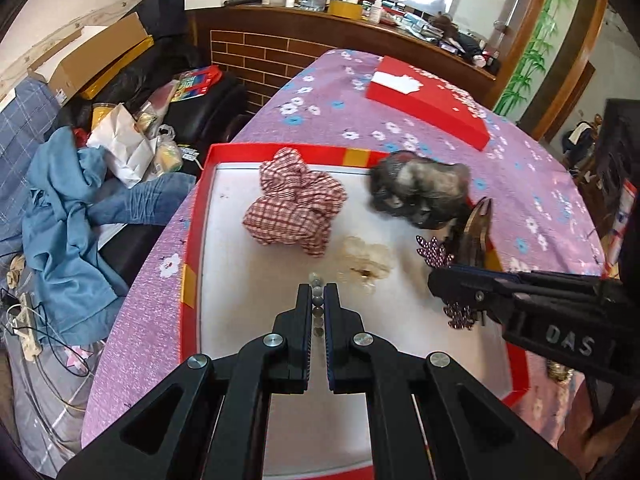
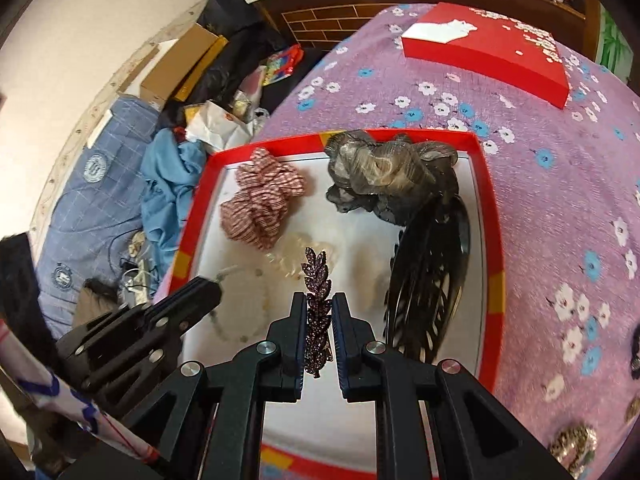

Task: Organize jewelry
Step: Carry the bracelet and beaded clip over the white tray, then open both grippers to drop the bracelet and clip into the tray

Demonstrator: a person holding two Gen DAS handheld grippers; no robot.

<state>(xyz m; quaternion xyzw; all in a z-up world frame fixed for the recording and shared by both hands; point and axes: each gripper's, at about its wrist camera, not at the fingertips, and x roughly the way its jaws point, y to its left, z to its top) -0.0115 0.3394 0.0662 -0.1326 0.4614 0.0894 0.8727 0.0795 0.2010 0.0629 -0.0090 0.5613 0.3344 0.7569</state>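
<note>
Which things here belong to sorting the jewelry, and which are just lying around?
Job: left gripper shut on bead string; right gripper shut on leaf hair clip; red box tray; checked scrunchie; grey scrunchie; dark comb clip.
Lying about: red lid; blue clothes; cardboard box.

Leaf-shaped rhinestone hair clip [image 2: 317,304] is clamped between the right gripper [image 2: 319,300] pads, held above the red-rimmed tray [image 2: 490,216]. Checked scrunchie [image 2: 262,200], grey scrunchie [image 2: 384,172] and black comb clip [image 2: 432,280] are seen inside; left gripper [image 2: 200,292] enters at left.
</note>
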